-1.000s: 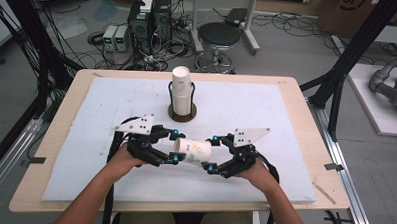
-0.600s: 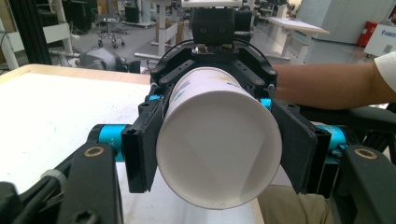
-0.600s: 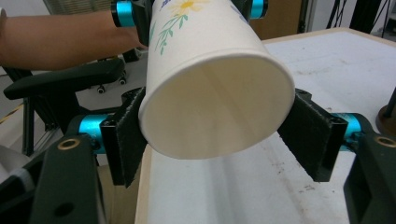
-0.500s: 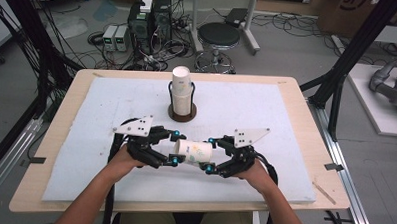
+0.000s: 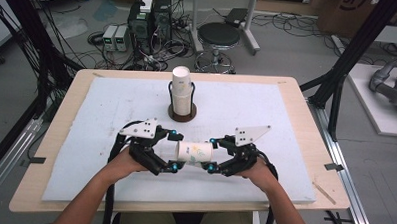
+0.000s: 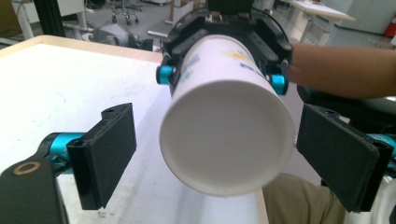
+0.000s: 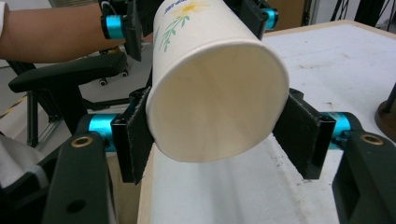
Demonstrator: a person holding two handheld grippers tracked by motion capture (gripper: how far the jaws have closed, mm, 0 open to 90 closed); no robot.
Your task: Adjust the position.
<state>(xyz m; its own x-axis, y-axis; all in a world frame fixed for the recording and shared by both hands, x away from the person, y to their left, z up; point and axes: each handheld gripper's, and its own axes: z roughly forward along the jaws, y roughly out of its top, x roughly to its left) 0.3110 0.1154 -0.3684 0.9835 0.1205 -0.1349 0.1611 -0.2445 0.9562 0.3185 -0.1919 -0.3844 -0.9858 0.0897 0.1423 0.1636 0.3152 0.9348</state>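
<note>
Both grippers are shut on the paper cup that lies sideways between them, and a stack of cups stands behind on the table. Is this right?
Not quite. Only the right gripper is shut on the paper cup. In the left gripper view, the left gripper is open, its jaws clear of the cup. The stack of cups does stand behind.

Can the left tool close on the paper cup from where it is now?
Probably yes. The left tool is open, and the closed end of the paper cup lies between its pads, with nothing in between. The right tool holds the cup's open end.
</note>
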